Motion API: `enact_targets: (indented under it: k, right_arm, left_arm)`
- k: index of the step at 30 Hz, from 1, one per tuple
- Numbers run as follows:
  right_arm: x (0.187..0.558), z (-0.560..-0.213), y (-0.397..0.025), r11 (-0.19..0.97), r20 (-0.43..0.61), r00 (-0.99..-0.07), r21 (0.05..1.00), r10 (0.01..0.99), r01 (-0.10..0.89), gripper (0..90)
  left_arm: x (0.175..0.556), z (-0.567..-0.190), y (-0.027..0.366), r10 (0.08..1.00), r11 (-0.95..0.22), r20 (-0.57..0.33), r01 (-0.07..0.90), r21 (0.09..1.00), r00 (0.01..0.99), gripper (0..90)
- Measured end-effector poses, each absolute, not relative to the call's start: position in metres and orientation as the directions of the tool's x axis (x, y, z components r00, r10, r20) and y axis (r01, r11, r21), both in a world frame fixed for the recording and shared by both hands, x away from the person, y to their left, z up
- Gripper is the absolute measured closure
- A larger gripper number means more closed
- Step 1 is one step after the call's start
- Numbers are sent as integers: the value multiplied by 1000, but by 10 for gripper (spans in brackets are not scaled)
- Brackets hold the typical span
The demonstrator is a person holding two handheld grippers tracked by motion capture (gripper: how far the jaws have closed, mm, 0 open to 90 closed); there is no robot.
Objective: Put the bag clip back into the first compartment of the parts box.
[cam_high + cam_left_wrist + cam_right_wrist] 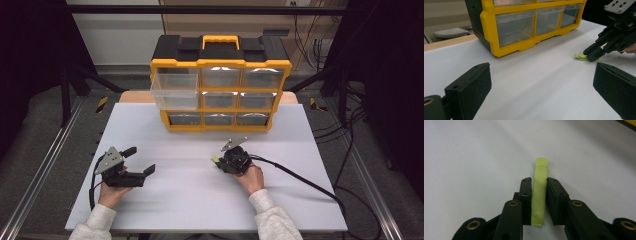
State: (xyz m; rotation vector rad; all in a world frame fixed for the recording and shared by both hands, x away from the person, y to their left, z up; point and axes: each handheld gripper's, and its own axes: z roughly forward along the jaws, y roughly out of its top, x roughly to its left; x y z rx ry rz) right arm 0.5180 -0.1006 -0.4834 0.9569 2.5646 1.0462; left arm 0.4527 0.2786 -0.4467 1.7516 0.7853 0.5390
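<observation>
Between my right gripper (539,192) fingers sits a yellow-green clip (539,195), clamped as it lies on the white table (200,200); my left gripper (142,162) hangs wide open, empty. I judge this the pickup, so next comes lifting, perhaps toward the open drawer (175,89) ahead.

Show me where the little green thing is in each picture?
High view: green clip just left of the right claw, mid-table.
Left gripper view: at right, lying on the table under the far claw's tips.
Right gripper view: centre, squeezed between the jaws.
Shared landmark: the yellow drawer box.
</observation>
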Motion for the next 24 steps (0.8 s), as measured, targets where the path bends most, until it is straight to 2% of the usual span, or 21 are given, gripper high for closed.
enact_targets:
  k: [10,24]
  right_arm:
    - [518,-482,-101,533,57,-759,678,649,506,777]
    - [514,-466,-106,499,86,-769,714,634,491,779]
  left_arm:
    - [453,-447,279,735,-192,-23,241,951,677,16]
    - [453,-447,278,735,-196,-22,244,950,678,16]
